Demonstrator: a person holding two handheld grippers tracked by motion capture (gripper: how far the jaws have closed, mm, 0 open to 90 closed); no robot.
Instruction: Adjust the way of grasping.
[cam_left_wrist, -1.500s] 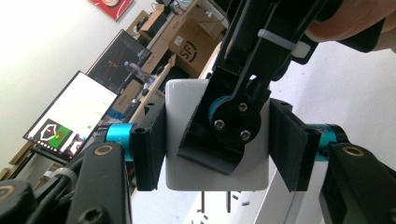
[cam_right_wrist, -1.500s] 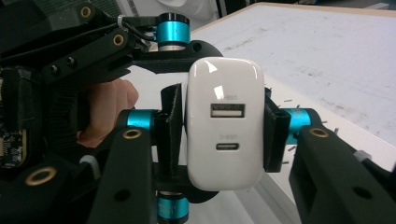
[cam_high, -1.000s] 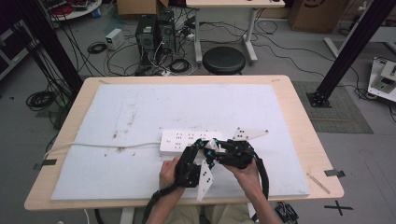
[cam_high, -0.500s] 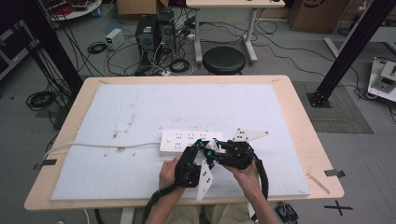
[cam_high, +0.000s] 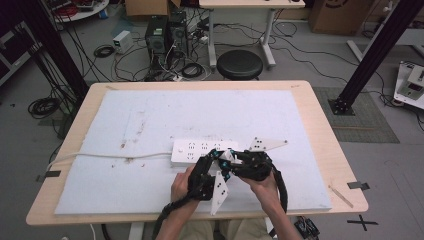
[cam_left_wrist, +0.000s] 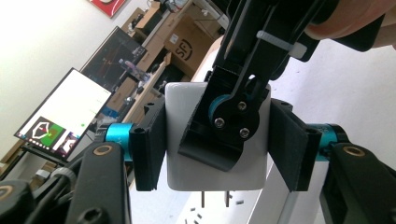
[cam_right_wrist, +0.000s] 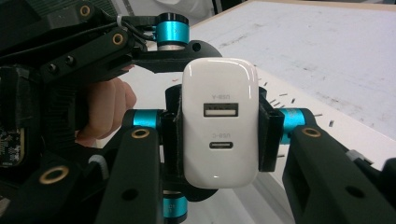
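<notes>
We see the white charger (cam_right_wrist: 219, 122) held just above the near right end of the white power strip (cam_high: 202, 151), which lies across the middle of the white mat (cam_high: 150, 120) on the wooden counter (cam_high: 325, 150). Beyond the power strip the mat is bare all the way to its far edge, and left of it only the strip's white cord (cam_high: 100, 157) runs off toward the counter's left edge. Nearer than the power strip, a narrow band of mat is left before the counter's near edge, where both forearms come in.

Our left gripper (cam_high: 214, 159) reaches in from the near left of the power strip, the hand wrapped round its body. Its fingers (cam_left_wrist: 150, 144) press on the two opposite sides of the charger, whose two prongs (cam_left_wrist: 215, 198) point down at the strip's sockets close below.

Our right gripper (cam_high: 231, 159) comes in from the near right of the power strip, level and facing the left one. Its fingers (cam_right_wrist: 267, 135) are closed on the charger's other pair of sides, the face with two ports toward its camera. Both grippers meet at the charger, touching or nearly so.
</notes>
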